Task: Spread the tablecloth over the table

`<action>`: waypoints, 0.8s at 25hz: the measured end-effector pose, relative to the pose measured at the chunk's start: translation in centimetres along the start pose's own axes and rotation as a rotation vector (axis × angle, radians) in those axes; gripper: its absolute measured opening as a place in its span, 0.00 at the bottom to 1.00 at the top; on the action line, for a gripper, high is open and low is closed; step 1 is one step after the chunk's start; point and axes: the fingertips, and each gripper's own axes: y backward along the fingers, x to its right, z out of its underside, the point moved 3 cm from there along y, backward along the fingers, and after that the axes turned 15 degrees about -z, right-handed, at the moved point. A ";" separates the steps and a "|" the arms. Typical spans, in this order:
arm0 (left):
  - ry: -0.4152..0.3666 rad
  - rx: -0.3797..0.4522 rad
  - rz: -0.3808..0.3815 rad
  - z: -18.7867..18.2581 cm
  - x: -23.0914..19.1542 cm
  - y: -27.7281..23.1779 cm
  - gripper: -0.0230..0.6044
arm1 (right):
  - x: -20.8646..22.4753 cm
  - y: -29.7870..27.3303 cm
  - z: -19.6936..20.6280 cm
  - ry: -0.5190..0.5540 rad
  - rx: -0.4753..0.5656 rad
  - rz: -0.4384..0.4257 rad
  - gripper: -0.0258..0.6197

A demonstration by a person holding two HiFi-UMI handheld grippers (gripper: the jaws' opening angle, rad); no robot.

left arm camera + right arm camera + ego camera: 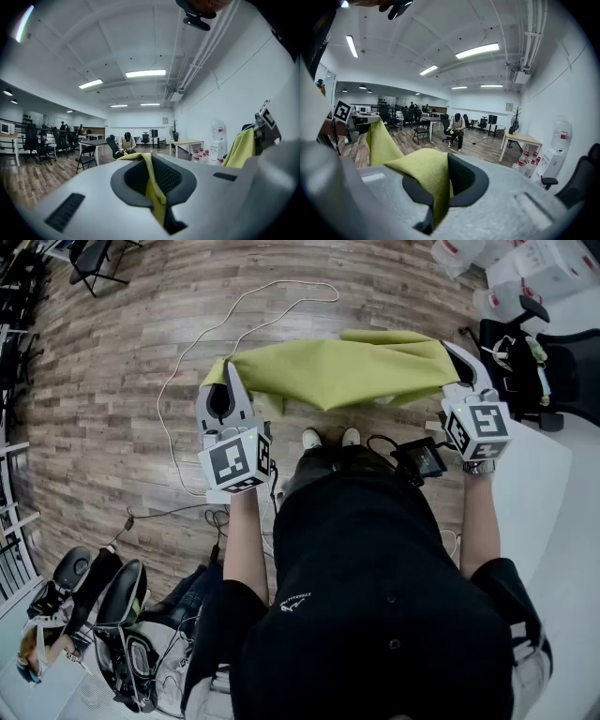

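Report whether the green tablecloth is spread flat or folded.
Folded, not spread: the tablecloth hangs doubled over in the air, stretched between the left gripper and right gripper, each shut on an end.

Counting one yellow-green woven tablecloth [347,371]. Logging two grey plastic two-jaw grippers: left gripper [228,367], right gripper [457,354]. Tallying two white cubes with black square markers, one per gripper: left cube [236,463], right cube [480,423]. Noting two white shoes: left shoe [311,438], right shoe [351,436]. Recording one thin white cable [161,399], one light wooden table [522,139], one white water dispenser [558,145], one seated person in dark clothes [457,126].
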 end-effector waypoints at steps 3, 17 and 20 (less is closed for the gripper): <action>0.000 0.001 0.003 -0.2 -0.6 -0.2 0.05 | -0.2 -0.4 -0.4 0.006 0.000 0.004 0.05; -0.005 0.002 0.022 0.4 -1.5 -0.4 0.05 | 0.2 1.3 1.4 -0.011 -0.016 0.080 0.05; -0.009 0.005 0.036 0.5 -1.5 -0.6 0.05 | 0.7 2.0 1.9 -0.023 -0.005 0.106 0.05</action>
